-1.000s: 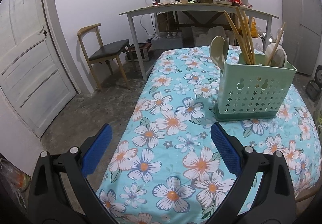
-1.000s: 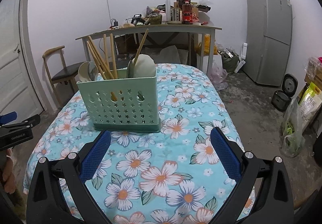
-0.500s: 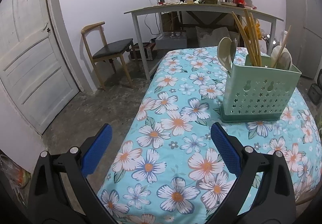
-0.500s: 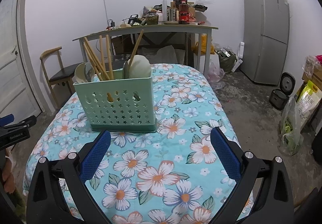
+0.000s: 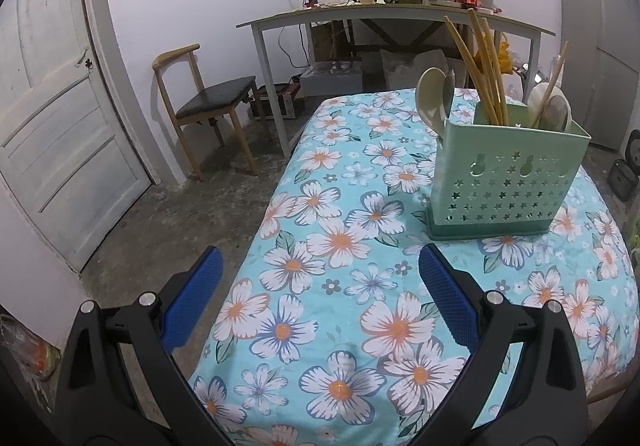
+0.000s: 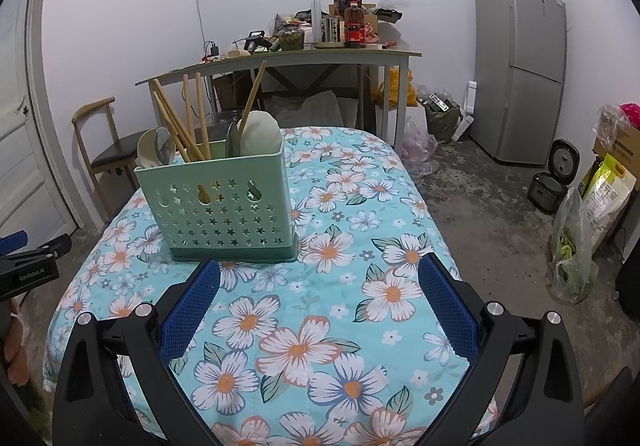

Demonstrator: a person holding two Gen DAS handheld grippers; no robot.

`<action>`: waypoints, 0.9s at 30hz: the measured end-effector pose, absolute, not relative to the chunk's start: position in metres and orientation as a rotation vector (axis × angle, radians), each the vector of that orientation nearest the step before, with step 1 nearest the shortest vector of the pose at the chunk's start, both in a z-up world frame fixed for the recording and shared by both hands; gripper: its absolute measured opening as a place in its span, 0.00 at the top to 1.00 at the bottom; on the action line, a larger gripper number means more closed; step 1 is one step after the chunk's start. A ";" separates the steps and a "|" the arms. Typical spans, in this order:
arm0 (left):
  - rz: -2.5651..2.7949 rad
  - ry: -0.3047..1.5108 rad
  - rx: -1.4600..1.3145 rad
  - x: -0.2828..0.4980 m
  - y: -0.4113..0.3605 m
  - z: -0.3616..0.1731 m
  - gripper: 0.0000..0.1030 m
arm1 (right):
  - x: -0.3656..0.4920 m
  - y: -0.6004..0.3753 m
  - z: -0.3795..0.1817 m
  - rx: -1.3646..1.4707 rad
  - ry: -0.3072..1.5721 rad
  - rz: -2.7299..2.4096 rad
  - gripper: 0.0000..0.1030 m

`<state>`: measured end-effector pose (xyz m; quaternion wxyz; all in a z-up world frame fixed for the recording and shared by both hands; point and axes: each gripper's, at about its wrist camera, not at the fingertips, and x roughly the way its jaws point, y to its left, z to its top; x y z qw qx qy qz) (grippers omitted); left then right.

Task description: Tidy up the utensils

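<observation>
Here both the left gripper point(image 5: 320, 294) and right gripper point(image 6: 318, 296) are hovering spread wide, empty, near the green utensil holder point(image 6: 224, 201).

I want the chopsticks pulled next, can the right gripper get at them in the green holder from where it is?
Probably yes: the right gripper is open, and the chopsticks stick up above the green holder, with only bare tablecloth between.

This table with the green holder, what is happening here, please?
A person holds two grippers over a floral-clothed table. Both the left gripper and the right gripper are open and hold nothing. The green utensil holder stands upright on the cloth, already holding chopsticks and spoons. No loose utensil is visible on the cloth.
</observation>
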<state>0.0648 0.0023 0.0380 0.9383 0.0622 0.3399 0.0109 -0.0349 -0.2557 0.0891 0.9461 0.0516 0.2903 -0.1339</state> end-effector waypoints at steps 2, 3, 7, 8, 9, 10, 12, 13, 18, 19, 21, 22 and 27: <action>0.021 0.695 0.126 0.065 0.002 0.038 0.08 | -0.034 -0.255 0.089 0.106 0.591 -0.273 0.06; 0.021 0.695 0.126 0.064 0.002 0.038 0.08 | -0.034 -0.255 0.089 0.106 0.591 -0.273 0.06; 0.021 0.695 0.126 0.065 0.002 0.038 0.08 | -0.035 -0.256 0.089 0.106 0.591 -0.271 0.06; 0.020 0.696 0.126 0.065 0.001 0.038 0.08 | -0.035 -0.255 0.089 0.105 0.592 -0.271 0.06; 0.020 0.697 0.125 0.064 0.001 0.038 0.08 | -0.034 -0.255 0.089 0.104 0.591 -0.272 0.06; 0.019 0.697 0.125 0.065 0.002 0.038 0.08 | -0.034 -0.255 0.089 0.105 0.591 -0.271 0.06; 0.020 0.698 0.125 0.065 0.002 0.038 0.08 | -0.035 -0.256 0.090 0.102 0.592 -0.268 0.06; 0.020 0.698 0.125 0.064 0.001 0.038 0.08 | -0.035 -0.257 0.090 0.101 0.592 -0.268 0.06; 0.018 0.703 0.125 0.065 0.002 0.038 0.08 | -0.035 -0.256 0.090 0.100 0.593 -0.268 0.06; 0.017 0.703 0.126 0.065 0.001 0.038 0.08 | -0.034 -0.255 0.090 0.101 0.592 -0.268 0.06; 0.018 0.703 0.126 0.065 0.002 0.038 0.08 | -0.034 -0.256 0.090 0.102 0.592 -0.268 0.06; 0.017 0.703 0.127 0.066 0.002 0.038 0.08 | -0.035 -0.257 0.090 0.104 0.592 -0.268 0.06; 0.013 0.703 0.131 0.065 0.001 0.038 0.08 | -0.034 -0.256 0.090 0.101 0.591 -0.267 0.06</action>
